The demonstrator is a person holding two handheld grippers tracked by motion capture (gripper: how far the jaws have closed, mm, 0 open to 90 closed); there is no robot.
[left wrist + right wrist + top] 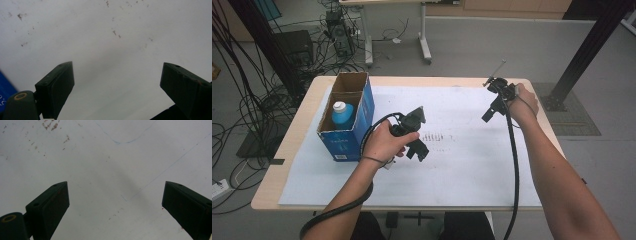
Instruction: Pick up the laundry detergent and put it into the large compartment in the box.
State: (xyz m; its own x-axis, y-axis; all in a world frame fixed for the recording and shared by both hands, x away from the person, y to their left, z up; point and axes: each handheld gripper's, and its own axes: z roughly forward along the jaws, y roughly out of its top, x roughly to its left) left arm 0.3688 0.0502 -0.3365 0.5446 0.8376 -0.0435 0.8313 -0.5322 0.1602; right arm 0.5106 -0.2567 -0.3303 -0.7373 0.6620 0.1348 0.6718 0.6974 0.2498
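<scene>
High view, itemised from largest to smallest. We list first the table point(282, 165), light wood with rounded corners, nearly covered by a white paper sheet point(472, 170) that carries faint dark smudges near its middle.

Next we list the blue cardboard box point(343, 142), standing at the sheet's left edge, top open, its long axis running from the near side of the table toward the far side. A cardboard divider splits it into two compartments. The nearer compartment holds one blue bottle point(343, 115), upright, its white cap pointing straight up. We cannot make out anything in the farther compartment.

Then we list the left gripper point(418, 150), held in the left hand point(384, 142) just to the right of the box and low over the sheet, jaws pointing down and toward the sheet's centre. Its own view shows the jaws spread wide over bare paper with nothing between them, and a sliver of the blue box at the lower left edge.

Last we list the right gripper point(488, 116), held in the right hand point(524, 102) near the table's far right corner, well apart from the box, jaws angled down and left. Its own view shows them wide apart, nothing between them, over paper with thin blue pen lines.
</scene>
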